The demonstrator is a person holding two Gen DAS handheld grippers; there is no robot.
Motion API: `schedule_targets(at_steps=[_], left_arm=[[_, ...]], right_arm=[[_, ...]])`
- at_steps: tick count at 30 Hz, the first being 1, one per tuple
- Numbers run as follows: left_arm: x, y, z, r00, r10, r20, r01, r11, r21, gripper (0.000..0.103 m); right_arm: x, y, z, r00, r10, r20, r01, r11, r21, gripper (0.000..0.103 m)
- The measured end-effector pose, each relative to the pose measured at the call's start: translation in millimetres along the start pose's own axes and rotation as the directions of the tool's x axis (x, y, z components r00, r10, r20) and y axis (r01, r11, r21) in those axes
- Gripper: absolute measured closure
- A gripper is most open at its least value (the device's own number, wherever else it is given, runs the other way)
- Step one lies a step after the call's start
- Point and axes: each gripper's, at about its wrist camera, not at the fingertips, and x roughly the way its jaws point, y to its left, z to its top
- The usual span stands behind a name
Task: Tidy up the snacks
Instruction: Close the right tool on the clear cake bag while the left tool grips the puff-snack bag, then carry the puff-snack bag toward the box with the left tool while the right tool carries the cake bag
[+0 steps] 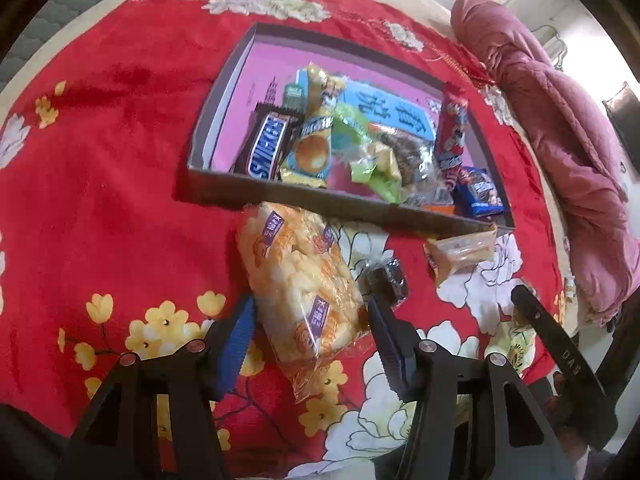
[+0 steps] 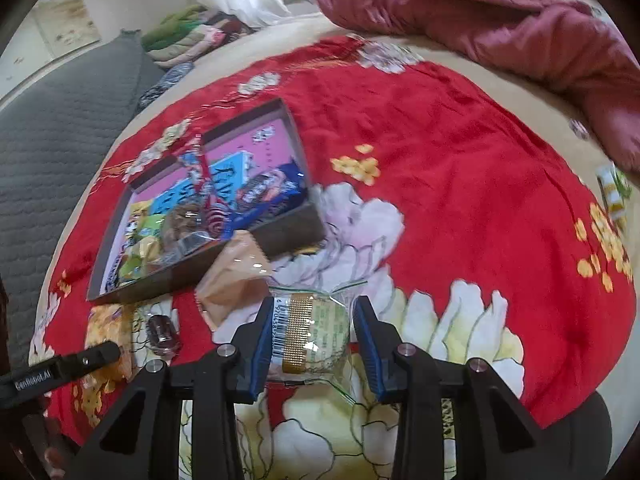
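Note:
On the red flowered blanket, my left gripper point(image 1: 310, 304) is shut on a clear bag of puffed snacks point(image 1: 296, 264) with orange and purple print; both blue pads touch its sides. The bag's far end points at the near wall of the shallow box point(image 1: 224, 84) with a pink floor. My right gripper point(image 2: 314, 304) is shut on a round pastry in clear wrap point(image 2: 312, 332) with a gold band and a barcode. The box point(image 2: 304, 216) holds a Snickers bar point(image 1: 268, 148), a yellow packet point(image 1: 312, 152), a green packet point(image 1: 368, 160), a red tube point(image 1: 452, 132) and a blue packet point(image 1: 480, 192).
A small dark wrapped cake point(image 1: 388, 280) and a tan packet point(image 1: 460, 256) lie loose in front of the box. A yellow-green packet point(image 2: 614, 192) sits at the blanket's right edge. A pink quilt point(image 2: 480, 12) is bunched along the far side; a grey mat point(image 2: 60, 140) lies at the left.

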Motion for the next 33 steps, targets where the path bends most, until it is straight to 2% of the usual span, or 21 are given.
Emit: schedule_targets(at_steps=[14, 16, 17, 18, 21, 28, 33], left_arm=[[-14.3, -3.5, 8.3, 0.999, -0.017, 0.051, 0.017, 1.0, 0.002, 0.047], [-16.6, -2.9, 9.7, 0.998, -0.022, 0.064, 0.022, 1.0, -0.002, 0.054], [-18.4, -2.8, 11.0, 0.997, -0.029, 0.07, 0.029, 1.0, 0.001, 0.065], [-19.1, -3.2, 12.1, 0.997, -0.035, 0.071, 0.035, 0.999, 0.006, 0.066], [-20.1, -3.8, 14.3, 0.996, -0.02, 0.084, 0.019, 1.0, 0.013, 0.066], [-8.8, 2.2, 11.8, 0.998, -0.057, 0.031, 0.057, 0.998, -0.02, 0.065], [-3.3, 0.1, 9.6, 0.993, -0.122, -0.002, 0.122, 0.992, -0.037, 0.051]], right_arm=[[-14.6, 23.2, 4.6, 0.986, 0.131, 0.105, -0.121, 0.988, -0.093, 0.064], [-16.1, 26.2, 4.6, 0.984, 0.138, 0.113, -0.126, 0.986, -0.106, 0.064], [-16.4, 27.3, 4.8, 0.983, 0.139, 0.116, -0.126, 0.986, -0.111, 0.064], [-16.9, 28.3, 5.1, 0.982, 0.142, 0.121, -0.128, 0.985, -0.116, 0.064], [-16.0, 29.7, 5.0, 0.983, 0.141, 0.121, -0.126, 0.984, -0.123, 0.064], [-14.4, 24.3, 6.1, 0.982, 0.15, 0.116, -0.139, 0.985, -0.098, 0.064], [-11.9, 22.0, 6.2, 0.982, 0.155, 0.106, -0.146, 0.986, -0.085, 0.064]])
